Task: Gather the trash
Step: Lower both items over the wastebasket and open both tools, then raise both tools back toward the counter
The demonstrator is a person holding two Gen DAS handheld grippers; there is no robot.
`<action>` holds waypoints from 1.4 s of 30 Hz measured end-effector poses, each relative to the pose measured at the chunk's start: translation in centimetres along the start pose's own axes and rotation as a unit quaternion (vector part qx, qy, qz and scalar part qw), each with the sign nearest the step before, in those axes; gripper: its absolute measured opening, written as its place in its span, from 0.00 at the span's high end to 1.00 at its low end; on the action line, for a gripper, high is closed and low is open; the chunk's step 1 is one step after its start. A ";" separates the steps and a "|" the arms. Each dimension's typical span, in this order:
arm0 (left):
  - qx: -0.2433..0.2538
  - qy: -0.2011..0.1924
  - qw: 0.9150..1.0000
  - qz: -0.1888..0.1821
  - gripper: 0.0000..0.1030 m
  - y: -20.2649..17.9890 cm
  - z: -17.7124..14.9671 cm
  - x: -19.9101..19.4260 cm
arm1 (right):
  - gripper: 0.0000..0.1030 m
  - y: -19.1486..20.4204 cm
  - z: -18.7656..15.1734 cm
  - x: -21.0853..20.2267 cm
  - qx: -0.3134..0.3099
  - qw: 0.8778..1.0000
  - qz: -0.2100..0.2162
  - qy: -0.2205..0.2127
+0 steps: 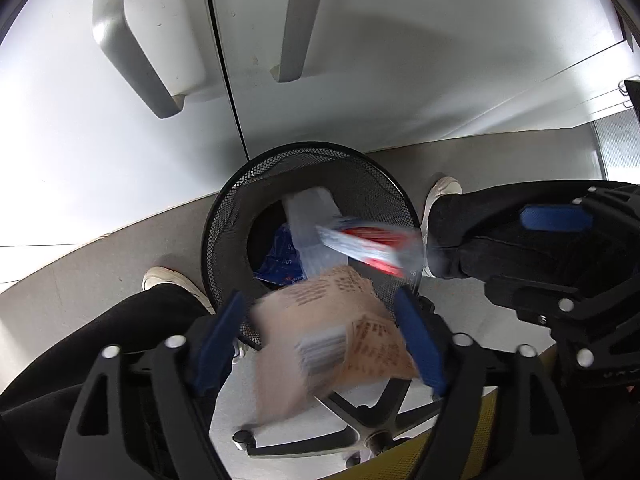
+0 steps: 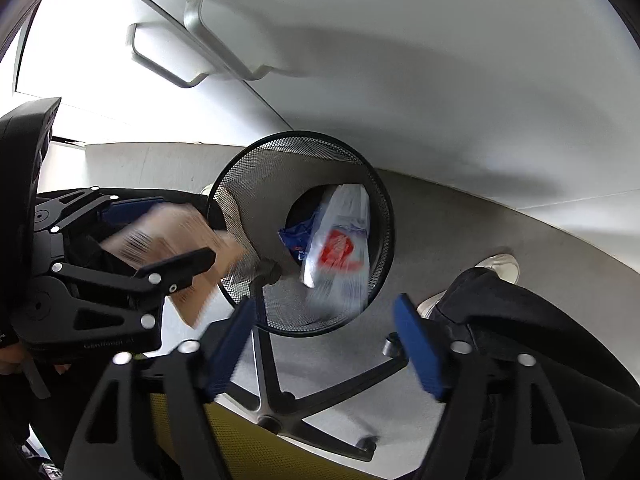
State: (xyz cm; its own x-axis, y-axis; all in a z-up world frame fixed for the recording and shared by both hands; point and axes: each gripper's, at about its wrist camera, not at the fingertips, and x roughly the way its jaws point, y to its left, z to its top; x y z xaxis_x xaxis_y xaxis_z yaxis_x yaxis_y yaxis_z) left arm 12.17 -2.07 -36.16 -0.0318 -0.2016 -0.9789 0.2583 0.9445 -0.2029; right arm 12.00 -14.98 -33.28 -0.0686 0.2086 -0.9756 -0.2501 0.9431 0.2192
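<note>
While a white cabinet front (image 1: pixel 400 80) with grey bar handles fills the background, a round black wire-mesh wastebasket (image 1: pixel 224 216) is seen on the grey floor just in front of it. A motion-blurred pink printed paper wrapper (image 1: pixel 332 336) is framed between the parted blue pads of the left gripper (image 1: pixel 320 332), untouched by either. A blurred white plastic packet with red print (image 2: pixel 340 248) is seen inside the basket, beyond the right gripper (image 2: pixel 326 340), whose jaws are likewise spread apart.

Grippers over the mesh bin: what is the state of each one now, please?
Left gripper: open; blurred tan carton between its fingers, not gripped.
Right gripper: open, holding nothing; white-and-red wrapper over the bin.
</note>
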 end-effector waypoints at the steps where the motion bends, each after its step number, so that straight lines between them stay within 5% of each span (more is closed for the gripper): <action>1: 0.001 0.001 1.000 0.003 0.16 0.0 0.0 0.0 | 0.21 -0.1 -0.1 -0.2 0.004 1.000 -0.002 -0.003; 4: 0.003 -0.001 1.000 0.010 0.04 -0.1 -0.1 0.0 | 0.08 -0.9 -0.2 -1.0 0.023 1.000 -0.004 -0.017; 16: 0.009 -0.017 1.000 0.016 0.04 -0.4 -0.4 -1.1 | 0.07 -2.2 -0.8 -4.2 0.047 0.997 -0.012 -0.059; 26: 0.013 -0.058 0.998 0.031 0.04 -1.3 -1.8 -4.7 | 0.05 -1.2 -4.2 -9.3 0.065 0.988 -0.015 -0.142; 34: 0.019 -0.144 0.989 0.035 0.04 -3.2 -4.3 -11.4 | 0.05 0.8 -7.5 -14.5 0.053 0.976 -0.003 -0.213; 42: -0.011 -0.236 0.971 0.026 0.04 -3.0 -8.4 -18.7 | 0.05 2.4 -11.2 -21.2 0.035 0.950 0.021 -0.308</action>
State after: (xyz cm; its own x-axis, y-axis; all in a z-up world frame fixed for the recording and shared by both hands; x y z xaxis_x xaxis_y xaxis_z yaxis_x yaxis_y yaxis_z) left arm 3.85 1.01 -17.43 0.4283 -0.2446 -0.8699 0.2261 0.9611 -0.1589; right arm 1.99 -20.04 -11.98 0.5071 0.3386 -0.7926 -0.1931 0.9409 0.2784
